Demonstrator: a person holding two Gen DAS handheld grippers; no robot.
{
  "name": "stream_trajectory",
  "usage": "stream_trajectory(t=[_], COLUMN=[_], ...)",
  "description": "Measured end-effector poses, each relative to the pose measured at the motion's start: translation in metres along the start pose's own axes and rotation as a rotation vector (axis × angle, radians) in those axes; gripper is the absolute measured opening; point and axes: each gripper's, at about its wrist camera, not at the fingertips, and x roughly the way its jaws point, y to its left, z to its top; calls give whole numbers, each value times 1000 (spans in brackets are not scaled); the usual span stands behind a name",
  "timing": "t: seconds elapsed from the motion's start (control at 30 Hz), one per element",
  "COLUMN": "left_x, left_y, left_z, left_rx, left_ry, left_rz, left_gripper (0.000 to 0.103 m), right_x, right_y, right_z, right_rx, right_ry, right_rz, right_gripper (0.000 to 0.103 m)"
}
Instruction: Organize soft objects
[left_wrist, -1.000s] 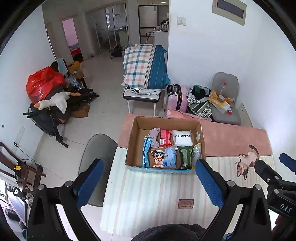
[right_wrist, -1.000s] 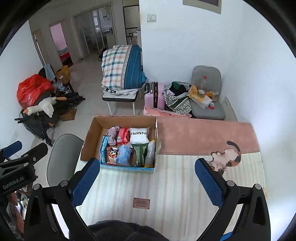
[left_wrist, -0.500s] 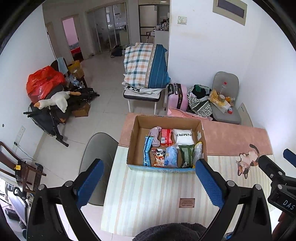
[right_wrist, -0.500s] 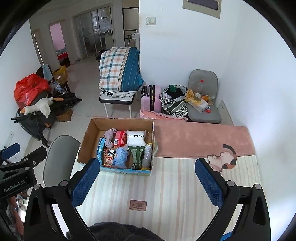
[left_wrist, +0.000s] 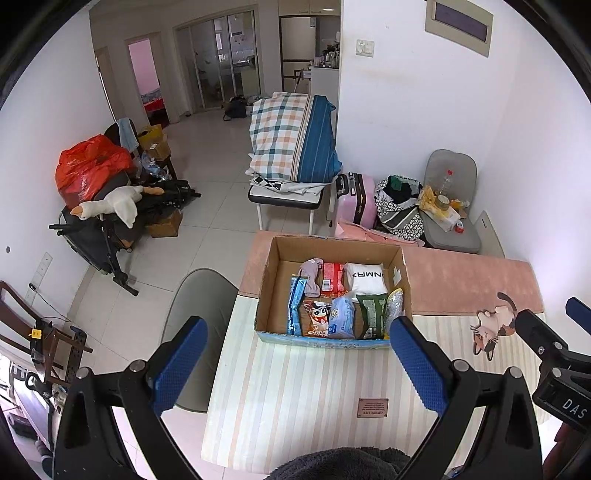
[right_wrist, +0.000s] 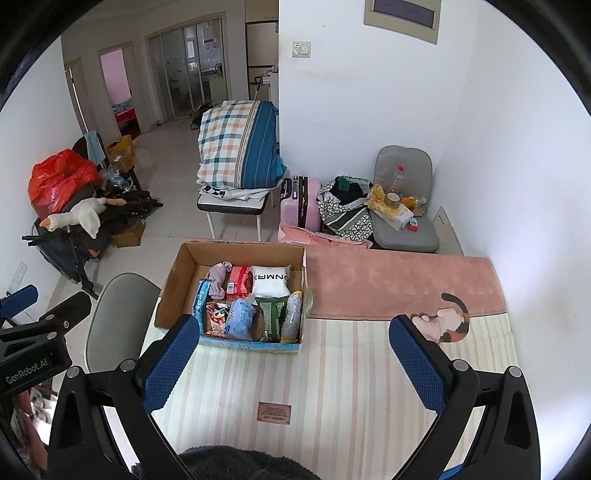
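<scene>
Blue-padded claws (left_wrist: 297, 354) (right_wrist: 293, 354) spread above table (right_wrist: 332, 387)

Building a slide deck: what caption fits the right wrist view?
Open right claw above striped table, facing a cardboard box packed with soft packets.

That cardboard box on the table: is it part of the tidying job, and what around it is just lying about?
Part of the job: cardboard box, white pillow pack, mauve cloth, snack packets.

Just lying about: cat mat, goose toy, pink suitcase, folded quilt.
</scene>
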Motion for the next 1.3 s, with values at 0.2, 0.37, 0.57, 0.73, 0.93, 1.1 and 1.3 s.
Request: stream_trajectory(t=[0.2, 0.37, 0.57, 0.73, 0.93, 1.1, 1.3], left_x=[0, -2, -5, -10, -7, -7, -6], left_y=[0, -1, 0, 2, 1, 0, -1], left_z=[-1, 0, 0, -1, -1, -2, -1], left_rx=[-1, -4, -4, -15, -12, -13, -10], left_ry=[3, 5, -2, -7, -1, 4, 8], left_rz=[1, -1, 3, 6, 0, -1, -11], left_gripper=[101, 101, 101, 101, 101, 101, 103], right_x=[-2, -6, -9, -9, -10, -10, -12], right_y=[0, 0, 2, 2, 4, 4, 4], right_z=[-1, -2, -3, -3, -3, -3, 1], right_rx=[-3, -5, -7, -9, -9, -10, -8], right_ry=[0, -12, -18, -19, -21, -22, -23], right_rz=[-2, -10, -8, -9, -8, -11, -13], right_gripper=[103, 103, 103, 103, 103, 103, 103])
